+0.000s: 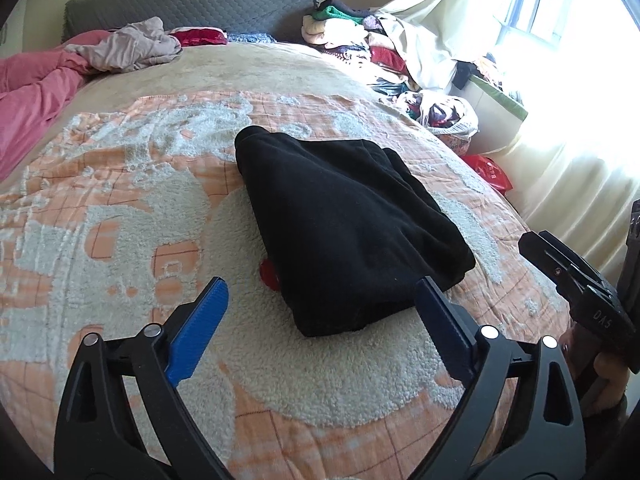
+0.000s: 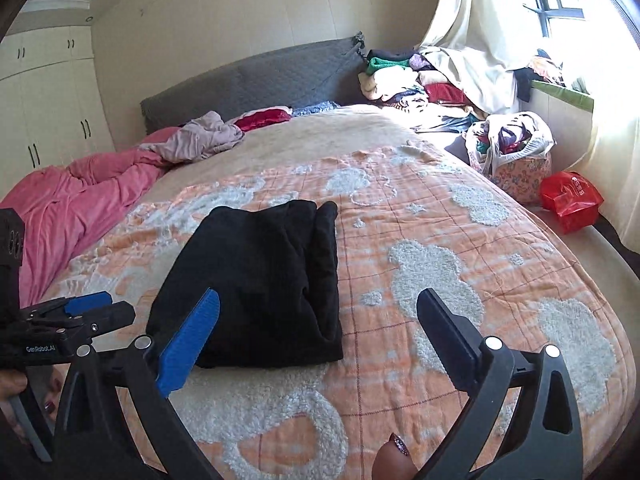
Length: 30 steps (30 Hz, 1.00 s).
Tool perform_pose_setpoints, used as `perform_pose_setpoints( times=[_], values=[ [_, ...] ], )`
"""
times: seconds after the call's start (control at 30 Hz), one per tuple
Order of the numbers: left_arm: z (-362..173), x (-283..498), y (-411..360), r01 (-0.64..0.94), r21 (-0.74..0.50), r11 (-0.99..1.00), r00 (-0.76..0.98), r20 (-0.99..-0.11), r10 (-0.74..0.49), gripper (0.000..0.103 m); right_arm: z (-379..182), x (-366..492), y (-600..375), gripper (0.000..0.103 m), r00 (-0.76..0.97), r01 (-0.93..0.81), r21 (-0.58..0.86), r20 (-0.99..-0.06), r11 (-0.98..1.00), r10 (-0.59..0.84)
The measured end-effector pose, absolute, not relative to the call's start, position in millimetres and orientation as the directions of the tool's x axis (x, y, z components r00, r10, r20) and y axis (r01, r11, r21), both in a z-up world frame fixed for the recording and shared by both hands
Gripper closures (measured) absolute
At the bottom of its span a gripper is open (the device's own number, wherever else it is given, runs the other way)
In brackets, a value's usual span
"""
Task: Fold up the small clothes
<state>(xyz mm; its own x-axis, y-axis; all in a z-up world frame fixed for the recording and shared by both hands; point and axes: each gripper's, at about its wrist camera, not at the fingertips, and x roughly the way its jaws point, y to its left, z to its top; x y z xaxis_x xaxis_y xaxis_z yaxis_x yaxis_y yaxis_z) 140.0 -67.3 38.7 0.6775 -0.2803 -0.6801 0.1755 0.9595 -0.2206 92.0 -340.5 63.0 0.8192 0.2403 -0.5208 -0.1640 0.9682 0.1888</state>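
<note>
Pink quilt (image 2: pixel 80 196) beside orange blanket (image 2: pixel 400 216); red bag (image 2: pixel 570 200).

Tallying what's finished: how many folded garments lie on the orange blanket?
1: a folded black garment in the middle of the orange blanket, just ahead of both open tongs. Something red peeks from under its edge; more may be hidden.

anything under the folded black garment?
Left wrist view: a small red thing pokes out from under the near-left edge of the black garment, which lies on the orange blanket. Most of it is covered, so what it is cannot be told.
</note>
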Motion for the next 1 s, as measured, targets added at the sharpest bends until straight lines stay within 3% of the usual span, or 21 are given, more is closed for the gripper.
perform_pose_setpoints(
  times=[0.13,0.6,1.0],
  values=[
    [43,125,-64,0.177,-0.219,0.96,0.689,-0.669,-0.28,0.009,68,76,-335,0.005,0.827,-0.165,0.196,-0.507,0.967,0.243],
    [31,90,-52,0.151,-0.173,0.973,0.709,-0.667,-0.229,0.009,70,28,-317,0.004,0.837,-0.176,0.112,-0.506,0.978,0.208],
    [6,72,-46,0.137,-0.162,0.977,0.692,-0.69,-0.211,0.009,21,7,-310,0.004,0.797,-0.144,0.103,-0.577,0.984,0.177]
  ],
)
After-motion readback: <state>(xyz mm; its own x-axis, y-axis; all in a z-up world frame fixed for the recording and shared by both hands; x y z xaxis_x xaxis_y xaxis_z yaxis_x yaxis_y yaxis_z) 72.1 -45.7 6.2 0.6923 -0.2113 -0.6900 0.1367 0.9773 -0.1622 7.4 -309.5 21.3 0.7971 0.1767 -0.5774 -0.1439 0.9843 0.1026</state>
